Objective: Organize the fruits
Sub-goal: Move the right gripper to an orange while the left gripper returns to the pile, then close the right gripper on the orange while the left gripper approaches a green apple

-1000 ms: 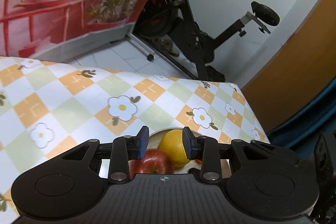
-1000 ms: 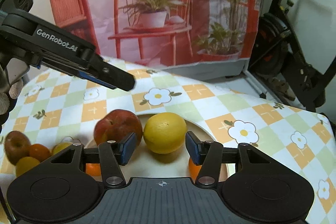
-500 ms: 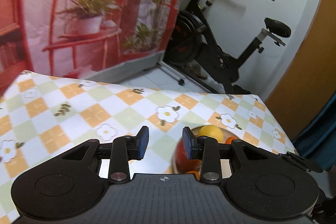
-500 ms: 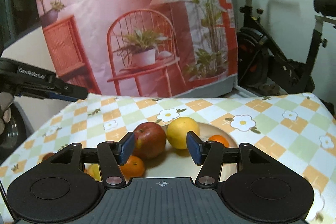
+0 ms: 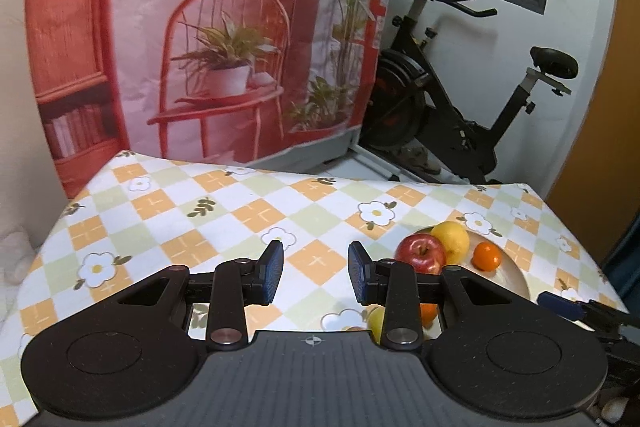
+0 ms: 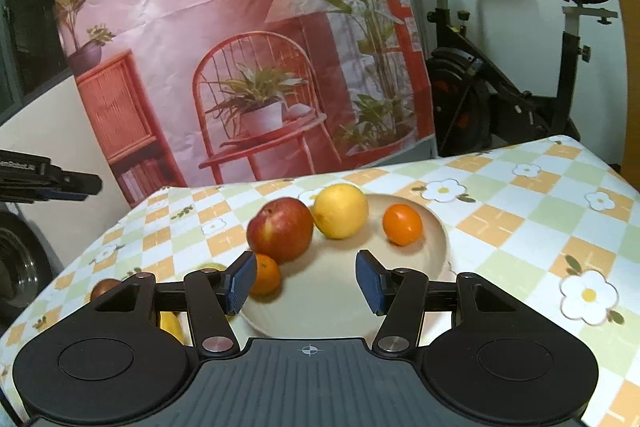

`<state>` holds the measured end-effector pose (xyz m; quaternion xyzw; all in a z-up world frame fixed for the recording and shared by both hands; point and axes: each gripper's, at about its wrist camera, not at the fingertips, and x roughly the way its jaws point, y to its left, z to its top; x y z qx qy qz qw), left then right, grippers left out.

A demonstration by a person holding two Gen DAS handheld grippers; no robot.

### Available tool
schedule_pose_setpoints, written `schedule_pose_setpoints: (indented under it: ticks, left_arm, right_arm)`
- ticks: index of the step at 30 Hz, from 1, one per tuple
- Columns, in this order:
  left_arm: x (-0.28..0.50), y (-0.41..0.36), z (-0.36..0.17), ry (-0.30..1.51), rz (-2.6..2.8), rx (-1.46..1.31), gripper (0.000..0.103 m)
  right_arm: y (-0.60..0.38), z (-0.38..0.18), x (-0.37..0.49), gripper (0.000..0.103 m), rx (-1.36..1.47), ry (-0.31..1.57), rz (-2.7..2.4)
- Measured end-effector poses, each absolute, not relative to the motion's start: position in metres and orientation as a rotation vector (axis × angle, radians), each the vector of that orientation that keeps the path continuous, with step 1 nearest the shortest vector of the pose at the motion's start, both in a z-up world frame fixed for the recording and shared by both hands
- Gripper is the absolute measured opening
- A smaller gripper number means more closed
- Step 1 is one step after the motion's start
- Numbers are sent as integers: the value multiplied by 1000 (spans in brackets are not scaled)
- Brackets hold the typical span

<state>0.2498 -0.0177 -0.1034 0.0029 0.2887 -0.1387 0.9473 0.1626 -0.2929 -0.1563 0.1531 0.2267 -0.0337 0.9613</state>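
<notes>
A cream plate (image 6: 438, 233) on the chequered flower tablecloth carries a red apple (image 6: 280, 229), a yellow lemon (image 6: 340, 211), an orange (image 6: 402, 225) and a smaller orange (image 6: 266, 273) at its left edge. My right gripper (image 6: 306, 281) hovers open over the plate's near part, nothing between its blue pads. In the left wrist view the plate (image 5: 518, 277) lies to the right with the apple (image 5: 420, 253), lemon (image 5: 452, 237) and orange (image 5: 486, 255). My left gripper (image 5: 315, 273) stands open and empty over bare cloth left of the plate.
Off the plate's left side lie a dark red apple (image 6: 104, 287) and yellow fruit (image 6: 172, 323), partly hidden by my right gripper's body. An exercise bike (image 5: 460, 107) and a printed backdrop (image 5: 224, 47) stand behind the table. The table's right edge (image 5: 576, 239) is near the plate.
Both grippers have drawn back from the fruit, which now look smaller and farther. The left gripper swung left, so the plate sits at its right. Both stay empty.
</notes>
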Motion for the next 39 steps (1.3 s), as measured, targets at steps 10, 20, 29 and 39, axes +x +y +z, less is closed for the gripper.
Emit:
schedule_pose_setpoints:
  ticks: [10, 20, 29, 39]
  left_arm:
    - [221, -12, -116, 567, -237, 54, 38]
    - [203, -2, -134, 613, -235, 29, 38]
    - [190, -7, -154, 685, -284, -27, 37]
    - [184, -21, -165, 695, -304, 27, 38]
  right_arm:
    - [-291, -168, 145, 55, 300, 507, -65]
    - [-273, -168, 138, 55, 212, 551, 35]
    - [-254, -181, 127, 53, 109, 618, 123]
    - [-260, -190, 124, 49, 166, 645, 175]
